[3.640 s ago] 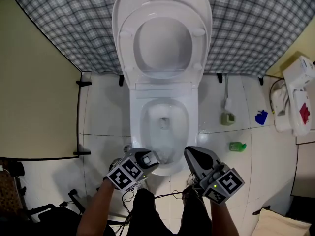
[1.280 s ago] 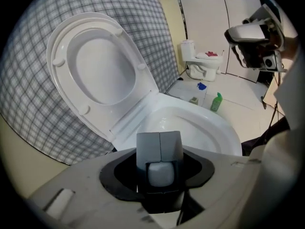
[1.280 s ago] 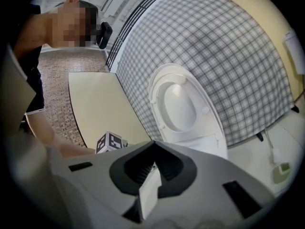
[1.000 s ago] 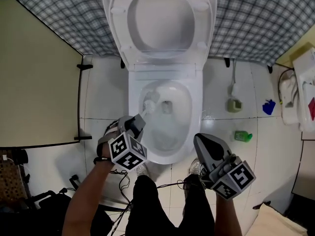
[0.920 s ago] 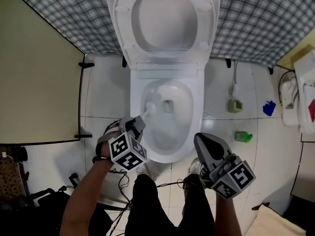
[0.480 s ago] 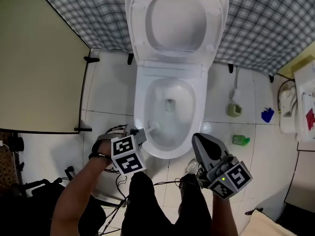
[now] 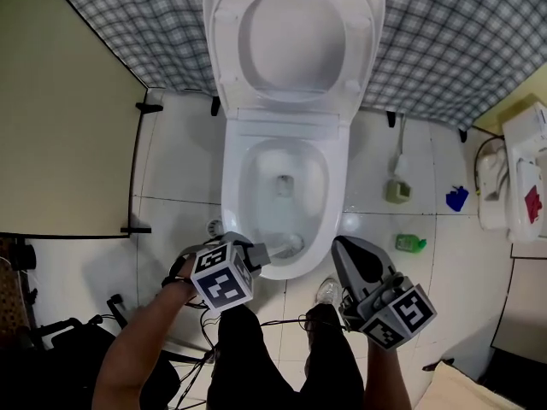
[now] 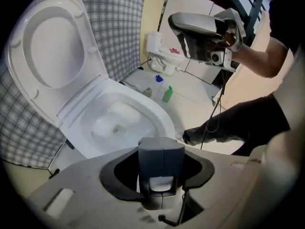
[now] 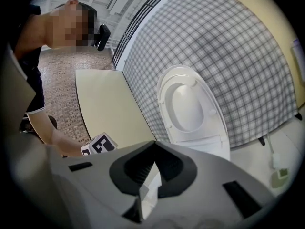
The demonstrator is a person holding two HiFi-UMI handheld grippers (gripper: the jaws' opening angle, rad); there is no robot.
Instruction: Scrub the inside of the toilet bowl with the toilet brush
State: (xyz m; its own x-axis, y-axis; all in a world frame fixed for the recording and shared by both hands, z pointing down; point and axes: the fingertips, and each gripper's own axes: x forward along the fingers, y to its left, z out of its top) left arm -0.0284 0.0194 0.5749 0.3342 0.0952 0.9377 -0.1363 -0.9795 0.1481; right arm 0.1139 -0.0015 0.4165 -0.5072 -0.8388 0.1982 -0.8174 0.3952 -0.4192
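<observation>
A white toilet stands with its lid (image 7: 291,32) raised and its bowl (image 7: 232,203) open, water at the bottom. My left gripper (image 7: 249,256) is at the bowl's front left rim, shut on the grey handle (image 8: 161,156) of the toilet brush. The brush head (image 7: 291,246) lies low against the inside of the front rim. In the left gripper view the bowl (image 8: 157,116) spreads out beyond the handle. My right gripper (image 7: 344,254) hovers to the right of the bowl's front, shut with nothing in it, jaws meeting at the tips (image 9: 153,147).
A green bottle (image 7: 410,243), a small holder (image 7: 397,191) and a blue item (image 7: 455,198) lie on the white tiles right of the toilet. A white appliance (image 7: 517,169) is at far right, a beige panel (image 7: 60,126) at left. The person's legs (image 7: 256,348) and cables are below.
The left gripper has drawn back toward the person, and the brush head has moved from the bowl's left inner wall to its front rim. The right gripper has barely moved.
</observation>
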